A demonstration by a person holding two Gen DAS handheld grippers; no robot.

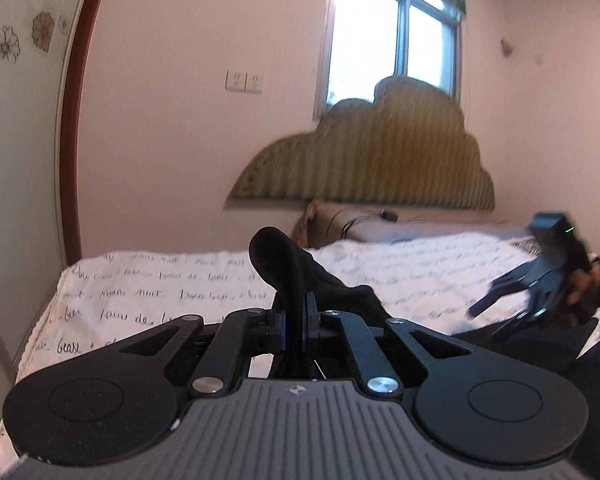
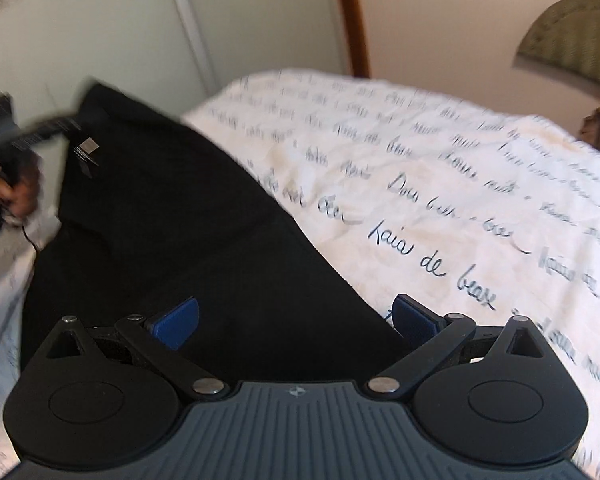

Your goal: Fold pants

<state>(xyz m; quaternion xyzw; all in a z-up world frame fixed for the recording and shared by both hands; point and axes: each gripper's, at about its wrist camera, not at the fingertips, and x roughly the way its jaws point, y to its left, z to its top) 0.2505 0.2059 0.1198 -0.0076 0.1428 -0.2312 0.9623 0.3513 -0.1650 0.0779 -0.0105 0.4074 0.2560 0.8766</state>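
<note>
The black pants (image 2: 188, 224) lie on the bed, spread from the near edge toward the far left in the right wrist view. My left gripper (image 1: 296, 320) is shut on a bunch of the pants fabric (image 1: 284, 260), which sticks up between its pads. It also shows blurred at the far left of the right wrist view (image 2: 66, 130), holding the pants' far edge lifted. My right gripper (image 2: 296, 320) is open, its blue pads (image 2: 176, 322) wide apart just above the near part of the pants. It appears blurred at the right of the left wrist view (image 1: 500, 312).
The bed has a white cover with handwriting print (image 2: 440, 184). An olive cloud-shaped headboard (image 1: 380, 152) stands against the wall under a window (image 1: 392, 36). A wardrobe (image 1: 16, 120) with a brown frame stands at the left.
</note>
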